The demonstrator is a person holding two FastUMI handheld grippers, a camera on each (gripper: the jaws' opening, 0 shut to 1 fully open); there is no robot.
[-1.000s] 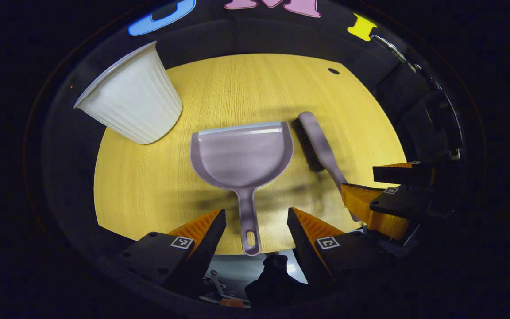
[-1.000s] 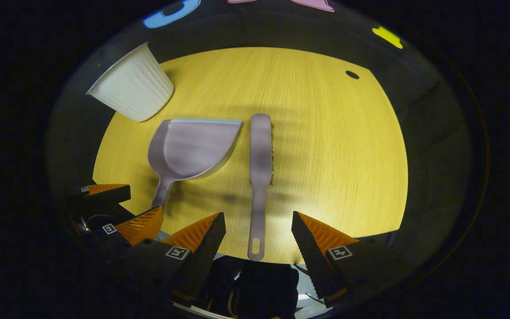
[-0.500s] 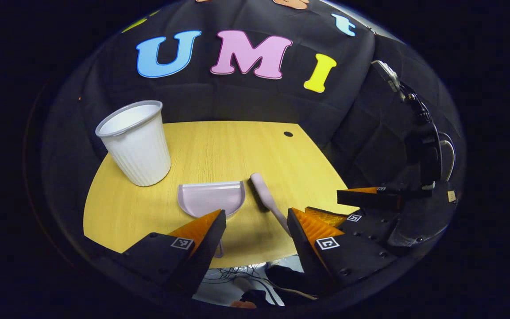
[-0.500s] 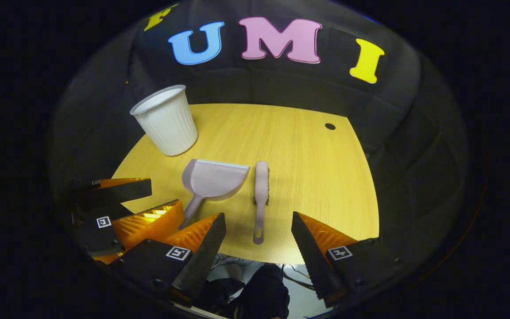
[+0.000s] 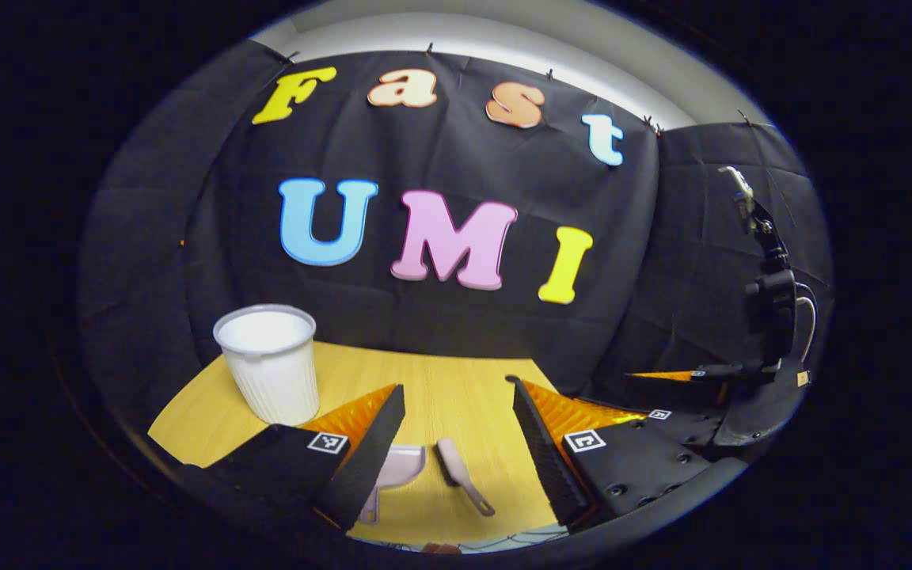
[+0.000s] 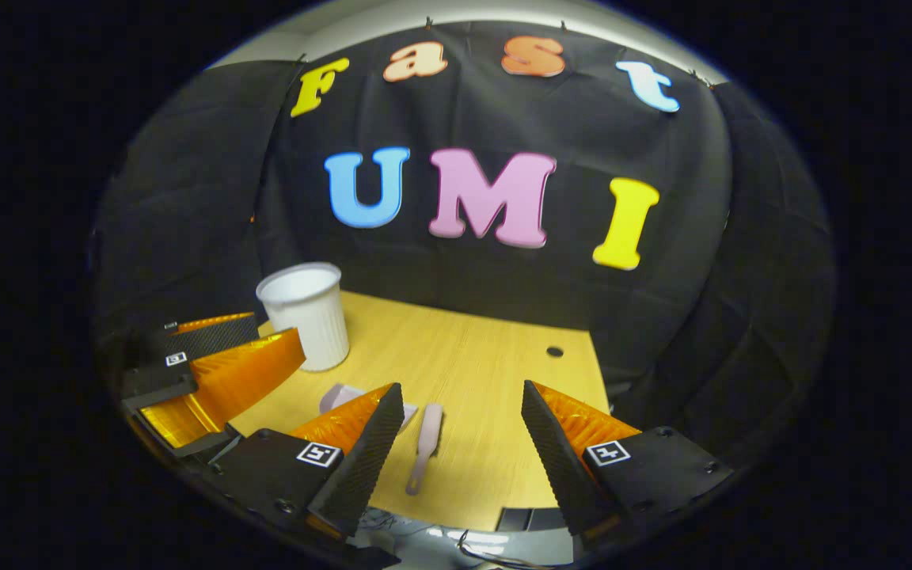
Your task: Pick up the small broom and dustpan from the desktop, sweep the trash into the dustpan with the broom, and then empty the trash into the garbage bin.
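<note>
The yellow wood-grain desktop (image 6: 488,372) looks smooth and matt. On it the white ribbed plastic bin (image 6: 307,315) has a dull finish. Just in front of that bin, the pale lilac plastic dustpan (image 5: 399,465) and matching plastic broom (image 6: 425,443) look smooth, faintly satiny. Behind, the black cloth wall (image 6: 187,206) hangs creased and matt.

The bin (image 5: 270,372) stands upright on the table (image 5: 456,388) toward its far left corner. The dustpan (image 6: 337,396) lies flat on the table nearer than the bin and somewhat to its right. The broom (image 6: 424,443) lies just beside the dustpan on its right, handle toward the near edge. A small hole (image 6: 555,351) sits in the table's far right part, well apart from the rest.
</note>
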